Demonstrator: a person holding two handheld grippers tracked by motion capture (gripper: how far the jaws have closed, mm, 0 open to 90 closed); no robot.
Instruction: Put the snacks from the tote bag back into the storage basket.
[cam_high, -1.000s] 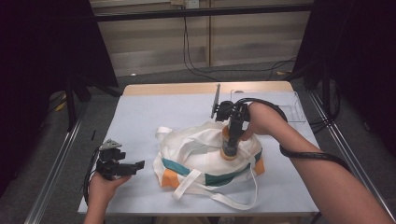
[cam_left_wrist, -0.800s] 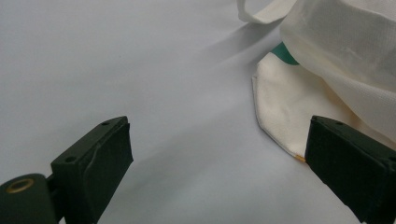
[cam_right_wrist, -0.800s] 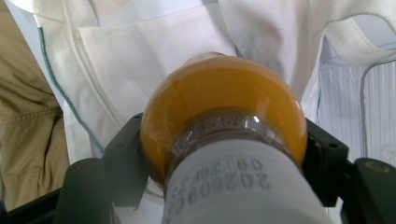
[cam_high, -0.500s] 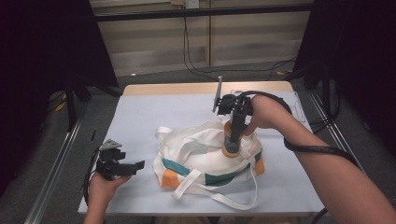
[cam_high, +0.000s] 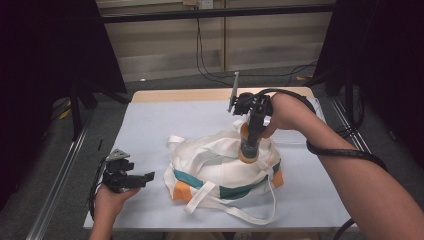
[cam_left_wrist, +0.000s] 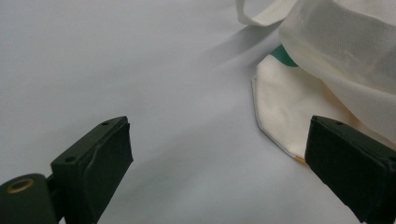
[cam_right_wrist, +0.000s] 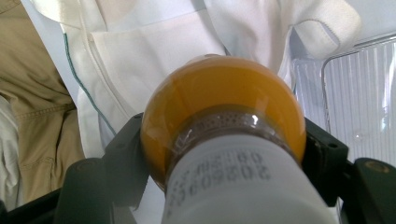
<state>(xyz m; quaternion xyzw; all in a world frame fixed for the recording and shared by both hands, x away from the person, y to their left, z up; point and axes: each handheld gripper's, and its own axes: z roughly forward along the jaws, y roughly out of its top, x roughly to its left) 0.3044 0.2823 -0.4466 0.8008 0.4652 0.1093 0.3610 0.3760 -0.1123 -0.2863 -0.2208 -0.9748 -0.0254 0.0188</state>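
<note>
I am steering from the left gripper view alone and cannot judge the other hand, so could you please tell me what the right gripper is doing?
Observer: The right gripper is shut on a bottle of orange liquid with a white cap, held above the bag.
Operator: Thank you. Is the bottle inside the bag?
Observer: In the high view its lower end hangs just over the bag's top, between the straps; whether it touches the cloth I cannot tell.
Operator: And where is my own gripper relative to the bag?
Observer: The left gripper lies low over the table, off the bag's left side, jaws open and pointing toward it.
</note>
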